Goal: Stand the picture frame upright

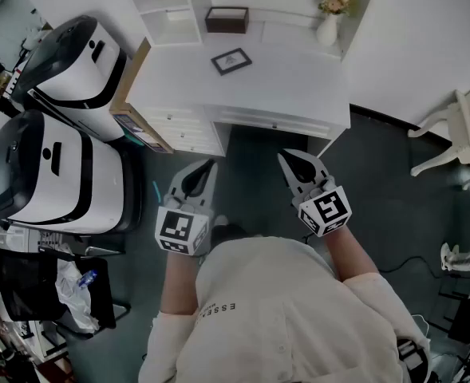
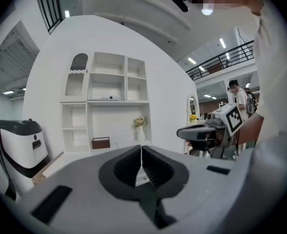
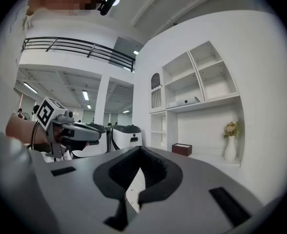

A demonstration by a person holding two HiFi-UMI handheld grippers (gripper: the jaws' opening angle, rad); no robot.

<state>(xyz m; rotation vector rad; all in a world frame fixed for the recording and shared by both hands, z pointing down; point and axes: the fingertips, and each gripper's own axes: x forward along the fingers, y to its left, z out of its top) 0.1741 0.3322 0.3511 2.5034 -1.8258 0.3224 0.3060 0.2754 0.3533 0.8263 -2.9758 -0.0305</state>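
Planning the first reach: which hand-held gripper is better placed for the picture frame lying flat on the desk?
Left, marginally. The left hand-held gripper lines up closer with the picture frame; the right hand-held gripper sits further aside. Both are shut, empty.

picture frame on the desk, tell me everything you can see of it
The picture frame is small and rectangular, a dark border round a pale grey picture too small to make out. It lies flat, face up, on the white desk, turned slightly askew to its edges. Only the desk touches it; a brown box stands apart behind it.
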